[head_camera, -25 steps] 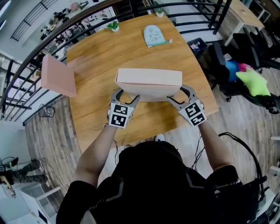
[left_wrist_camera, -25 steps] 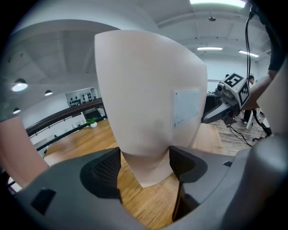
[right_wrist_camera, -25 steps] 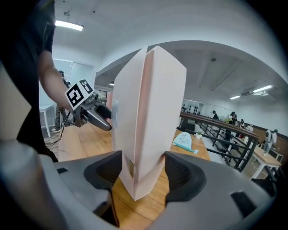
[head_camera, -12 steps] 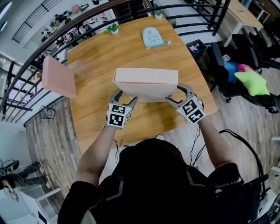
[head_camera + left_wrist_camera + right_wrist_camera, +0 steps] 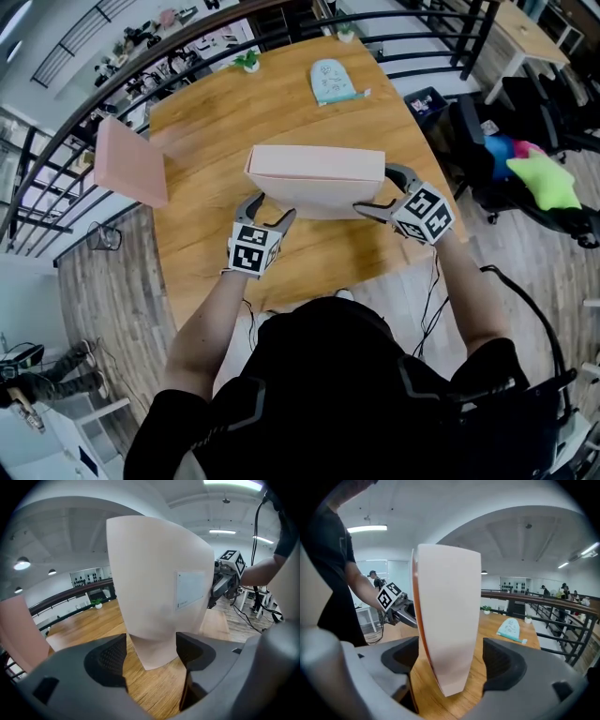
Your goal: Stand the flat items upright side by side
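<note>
Two tongs at opposite ends of a pale pink box (image 5: 314, 178) standing on edge on the table (image 5: 211, 122), left tongs (image 5: 151, 651) clamped on its left end, right tongs (image 5: 451, 656) just opened, jaws apart with its right end between them.

Pink flat cardboard box (image 5: 18, 630): cut off at 9 o'clock, left gripper view. White rectangular label (image 5: 190, 588) on upright pale box (image 5: 154, 583): print too small to read.

Pale-pink box (image 5: 317, 180), honey-brown table (image 5: 234, 112)
</note>
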`<move>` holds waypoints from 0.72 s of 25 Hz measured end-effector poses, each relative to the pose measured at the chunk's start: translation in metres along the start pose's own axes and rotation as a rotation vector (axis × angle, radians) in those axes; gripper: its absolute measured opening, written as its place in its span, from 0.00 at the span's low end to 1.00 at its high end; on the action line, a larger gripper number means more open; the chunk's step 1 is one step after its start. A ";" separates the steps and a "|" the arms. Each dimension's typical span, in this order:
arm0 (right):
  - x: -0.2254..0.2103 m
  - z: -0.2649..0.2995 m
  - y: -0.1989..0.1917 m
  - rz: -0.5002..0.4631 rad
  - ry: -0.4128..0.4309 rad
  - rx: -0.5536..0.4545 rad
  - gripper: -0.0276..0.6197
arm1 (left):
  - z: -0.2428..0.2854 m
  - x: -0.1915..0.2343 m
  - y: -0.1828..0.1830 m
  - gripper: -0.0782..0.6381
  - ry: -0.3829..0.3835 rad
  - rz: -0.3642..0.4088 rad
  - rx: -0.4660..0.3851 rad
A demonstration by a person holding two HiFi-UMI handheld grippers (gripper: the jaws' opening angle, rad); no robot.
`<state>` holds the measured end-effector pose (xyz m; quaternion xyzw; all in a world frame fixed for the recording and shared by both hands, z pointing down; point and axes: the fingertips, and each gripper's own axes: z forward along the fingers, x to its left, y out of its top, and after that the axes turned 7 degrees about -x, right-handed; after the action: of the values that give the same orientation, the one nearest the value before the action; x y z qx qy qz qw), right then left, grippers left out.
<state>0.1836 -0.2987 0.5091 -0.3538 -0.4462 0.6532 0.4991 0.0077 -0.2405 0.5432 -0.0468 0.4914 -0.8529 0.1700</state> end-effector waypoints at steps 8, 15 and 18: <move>-0.002 0.002 0.021 0.010 0.131 -0.020 0.65 | -0.045 0.012 0.008 0.59 -0.010 -0.084 -0.054; 0.008 0.018 0.025 0.039 0.059 0.016 0.53 | -0.108 0.041 0.013 0.59 0.077 -0.169 -0.138; 0.020 0.031 0.030 0.048 -0.018 0.007 0.52 | -0.134 0.060 0.009 0.59 0.142 -0.197 -0.167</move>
<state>0.1402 -0.2896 0.4914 -0.3568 -0.4397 0.6696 0.4807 -0.0795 -0.1542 0.4619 -0.0484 0.5647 -0.8226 0.0456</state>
